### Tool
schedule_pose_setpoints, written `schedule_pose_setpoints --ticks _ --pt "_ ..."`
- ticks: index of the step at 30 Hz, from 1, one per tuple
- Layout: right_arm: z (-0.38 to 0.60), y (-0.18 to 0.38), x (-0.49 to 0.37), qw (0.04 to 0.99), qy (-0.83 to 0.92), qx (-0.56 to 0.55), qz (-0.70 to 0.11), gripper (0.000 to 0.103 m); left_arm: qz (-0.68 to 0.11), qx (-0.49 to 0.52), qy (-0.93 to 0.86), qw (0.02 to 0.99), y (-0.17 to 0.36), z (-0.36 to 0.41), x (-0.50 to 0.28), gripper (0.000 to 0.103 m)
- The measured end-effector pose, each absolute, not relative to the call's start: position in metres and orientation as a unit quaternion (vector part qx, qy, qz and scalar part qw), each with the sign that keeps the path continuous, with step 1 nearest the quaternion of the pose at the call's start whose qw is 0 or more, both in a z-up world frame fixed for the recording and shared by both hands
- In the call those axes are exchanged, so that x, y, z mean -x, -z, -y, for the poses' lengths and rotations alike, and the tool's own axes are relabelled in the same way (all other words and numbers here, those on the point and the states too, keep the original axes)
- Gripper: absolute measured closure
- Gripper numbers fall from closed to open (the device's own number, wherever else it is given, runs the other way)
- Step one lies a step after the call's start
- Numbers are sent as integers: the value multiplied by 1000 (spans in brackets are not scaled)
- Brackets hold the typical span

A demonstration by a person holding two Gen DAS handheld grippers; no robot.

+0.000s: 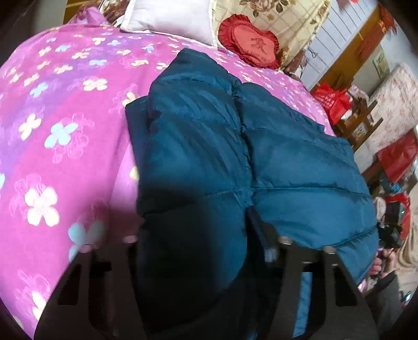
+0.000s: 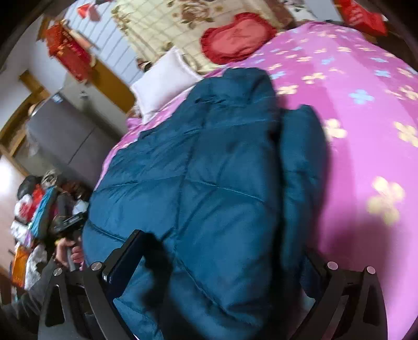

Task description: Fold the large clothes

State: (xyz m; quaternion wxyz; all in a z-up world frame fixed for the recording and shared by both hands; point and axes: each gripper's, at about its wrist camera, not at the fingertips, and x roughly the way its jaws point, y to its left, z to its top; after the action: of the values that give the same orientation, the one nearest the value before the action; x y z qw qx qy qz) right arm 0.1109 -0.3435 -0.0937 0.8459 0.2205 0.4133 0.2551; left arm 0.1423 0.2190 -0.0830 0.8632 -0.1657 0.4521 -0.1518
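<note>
A teal quilted puffer jacket lay across a pink bedspread printed with pale flowers, filling the middle and lower part of the left wrist view and running toward the upper centre of the frame. In that view the left gripper sat at the bottom edge with its two dark fingers spread wide, and a thick, shadowed bulge of the jacket sat between them; whether the fingers actually pinched the fabric could not be told. At the top of the frame a white pillow rested against the head of the bed, with a red heart-shaped cushion just beside it to the right. Red bags stood on the floor at the right edge. In the right wrist view the jacket spread from the upper centre down to the bottom edge, with a folded sleeve or panel lying along its right side against the bedspread. The right gripper appeared at the bottom with its fingers also wide apart, the jacket bulging up between them. The pillow showed at upper left and the cushion at top centre. The other hand-held tool, gripped by a hand, was visible at lower left.
</note>
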Motion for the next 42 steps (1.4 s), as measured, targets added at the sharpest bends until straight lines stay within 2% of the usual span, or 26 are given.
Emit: schedule_pose_setpoints --ticks 1,2,3,4,7,11,12,13,14,15,16,19,23,28,31,33,35,37,39,41,42 --pt "344 94 -112 844 -257 -228 -411 25 -450 172 152 863 83 -221 -139 66" --pt "347 94 -111 843 -262 -238 -405 33 -445 173 149 866 79 -220 -135 75" --pt "349 89 -107 848 -266 -240 -391 49 -440 173 142 870 74 -218 -129 78" --pt "348 85 -106 851 -268 -238 -384 61 -440 174 138 870 72 -220 -121 82" --pt "345 63 -85 870 -265 -204 -362 69 -446 177 139 866 65 -217 -102 84" --pt "349 49 -54 877 -260 -182 -360 69 -455 171 162 859 63 -212 -71 81" --pt "350 49 -46 878 -255 -174 -366 69 -456 173 166 857 65 -210 -66 78" --pt "353 52 -43 878 -243 -168 -376 65 -454 168 164 859 68 -208 -63 68" --pt "356 58 -44 877 -225 -167 -390 58 -453 162 155 863 72 -207 -62 50" --pt "359 64 -43 875 -210 -170 -402 39 -456 169 142 862 77 -210 -65 42" --pt "368 74 -45 870 -187 -183 -419 24 -459 184 129 859 80 -214 -66 30" --pt "397 71 -37 868 -156 -251 -399 22 -459 231 114 850 82 -230 -66 28" --pt "421 52 -11 885 -124 -295 -337 21 -454 206 112 860 67 -234 -55 28" --pt "389 23 2 915 -127 -221 -312 21 -422 153 108 887 45 -227 -39 28" --pt "366 9 14 945 -91 -131 -285 21 -377 128 64 915 28 -233 -26 28" --pt "356 10 13 953 -27 -69 -293 21 -385 80 -17 919 24 -231 -25 28" --pt "349 11 15 951 -5 -60 -305 21 -388 34 -69 919 16 -218 -16 28" --pt "335 8 24 943 -14 -95 -318 21 -369 16 -50 928 5 -196 4 28" --pt "317 13 41 938 -28 -118 -325 19 -348 -9 -29 937 -4 -166 31 21" --pt "288 18 69 937 -12 -116 -329 16 -332 -26 4 943 -5 -138 54 2" --pt "274 21 81 937 -7 -115 -331 16 -332 -36 26 942 -3 -123 65 0"
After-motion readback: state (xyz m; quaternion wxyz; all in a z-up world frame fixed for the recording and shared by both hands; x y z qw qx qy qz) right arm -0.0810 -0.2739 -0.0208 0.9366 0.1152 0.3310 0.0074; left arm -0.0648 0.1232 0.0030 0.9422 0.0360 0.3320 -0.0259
